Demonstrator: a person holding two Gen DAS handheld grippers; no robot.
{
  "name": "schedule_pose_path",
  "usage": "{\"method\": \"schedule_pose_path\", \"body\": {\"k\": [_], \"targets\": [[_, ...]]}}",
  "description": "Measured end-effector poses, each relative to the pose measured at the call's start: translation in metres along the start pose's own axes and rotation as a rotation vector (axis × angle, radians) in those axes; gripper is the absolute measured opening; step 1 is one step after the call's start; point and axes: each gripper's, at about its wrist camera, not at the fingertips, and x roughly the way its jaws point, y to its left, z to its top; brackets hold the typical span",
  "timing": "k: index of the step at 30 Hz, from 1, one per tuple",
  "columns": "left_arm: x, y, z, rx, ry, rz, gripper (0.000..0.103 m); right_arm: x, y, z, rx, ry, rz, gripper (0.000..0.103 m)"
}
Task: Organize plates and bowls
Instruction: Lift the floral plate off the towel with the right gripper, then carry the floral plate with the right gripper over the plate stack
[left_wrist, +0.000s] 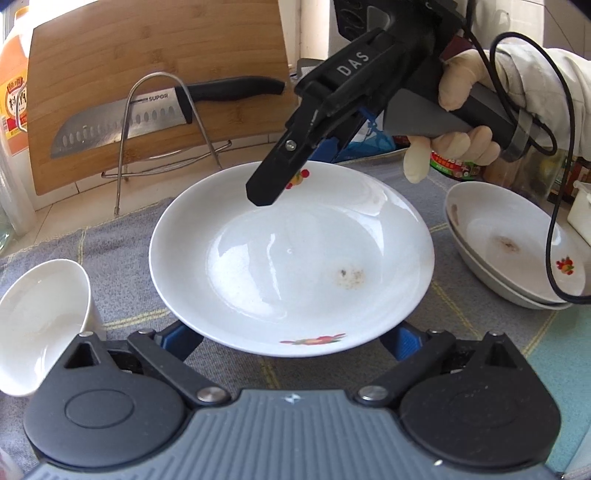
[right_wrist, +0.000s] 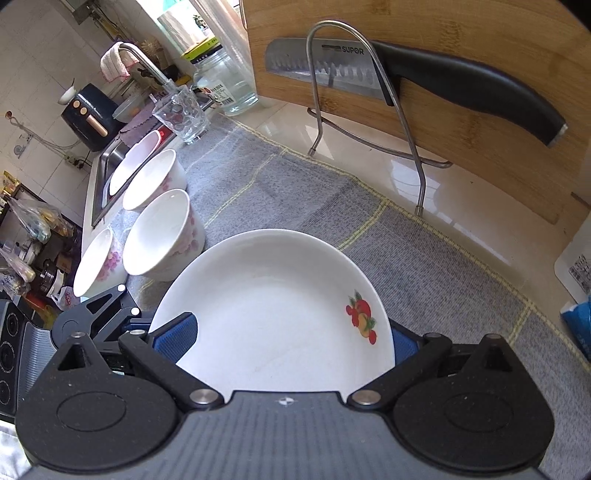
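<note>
white plate (left_wrist: 291, 258) with fruit prints in the middle of the grey cloth (left_wrist: 122, 240) on the bench, lifted or tilted a little by the look of it, though contact with the cloth cannot be told for sure. left gripper (left_wrist: 291, 341) at the near rim, blue fingers (left_wrist: 404, 339) spread wide either side under the edge, released rather than clenched. right gripper (right_wrist: 291, 343) at the far rim, grasping the plate across its edge: one blue pad on top at the left, the other finger (right_wrist: 402, 343) behind the rim at the right. same gripper seen from the left wrist as a black finger over the far rim, held by a gloved hand (left_wrist: 461, 110).

done so far, judging from how things lie: stacked plates (left_wrist: 517, 254) at the far right, one nested in another, both with brown stains. four flowered bowls (right_wrist: 159, 236) at the left, standing apart, not nested; one bowl (left_wrist: 40, 325) just beside the left gripper.

left to do, at a guess: carry this plate over to the stack at the right, then gather the bowls into one pile. roughly mid-task.

behind, a cutting board (left_wrist: 155, 85) and knife (left_wrist: 147, 118) in a wire rack (left_wrist: 162, 129), a glass (right_wrist: 181, 114) near the sink (right_wrist: 107, 173).
</note>
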Motion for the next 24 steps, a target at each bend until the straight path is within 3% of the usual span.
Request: {"method": "schedule_pose_path", "body": {"k": [11, 24], "targets": [[-0.031, -0.02, 0.006, 0.081, -0.013, -0.07, 0.1, -0.036, 0.021, -0.036, 0.047, -0.057, -0.045, 0.103], [-0.036, -0.054, 0.009, 0.198, -0.026, -0.218, 0.1, -0.081, 0.028, -0.095, 0.166, -0.132, -0.15, 0.103]]}}
